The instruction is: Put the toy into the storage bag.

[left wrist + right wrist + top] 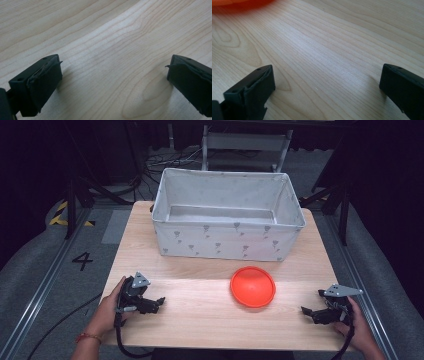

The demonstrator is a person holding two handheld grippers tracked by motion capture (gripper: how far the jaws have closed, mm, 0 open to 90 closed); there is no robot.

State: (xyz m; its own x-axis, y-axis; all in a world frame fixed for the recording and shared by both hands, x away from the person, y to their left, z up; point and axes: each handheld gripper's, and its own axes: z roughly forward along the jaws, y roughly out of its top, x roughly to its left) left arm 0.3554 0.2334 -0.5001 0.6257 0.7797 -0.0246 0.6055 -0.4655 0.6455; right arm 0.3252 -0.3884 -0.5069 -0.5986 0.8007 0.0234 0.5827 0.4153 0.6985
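Nearest the person, the left claw [159, 301] rests low on the counter [200, 315] at its front left, held in the left hand [112, 305]. Its jaws stand wide apart with nothing but bare wood between them, as the left gripper view shows. At the front right, the right claw [306, 312] sits in the right hand [352, 322], likewise low over the wood, jaws spread wide and empty; in the right gripper view an orange edge of the dish [234, 2] shows at the top left, ahead of the jaws and well apart from them.

The dish [253, 286] lies in the middle of the counter, a little right of centre, closer to the right claw than to the left, touched by neither. It is a round, shallow orange piece, apparently plastic or silicone; whether it lies rim up or rim down I cannot tell. It is probably light and fairly stiff, with a smooth surface that could slip. The body is too broad for the jaws, so the rim is the place to take hold, one jaw over and one under the near edge.

Just behind the dish stands the bin [227, 240], a grey fabric box with soft walls, open on top and empty as far as can be seen. It looks the likely place for the dish.
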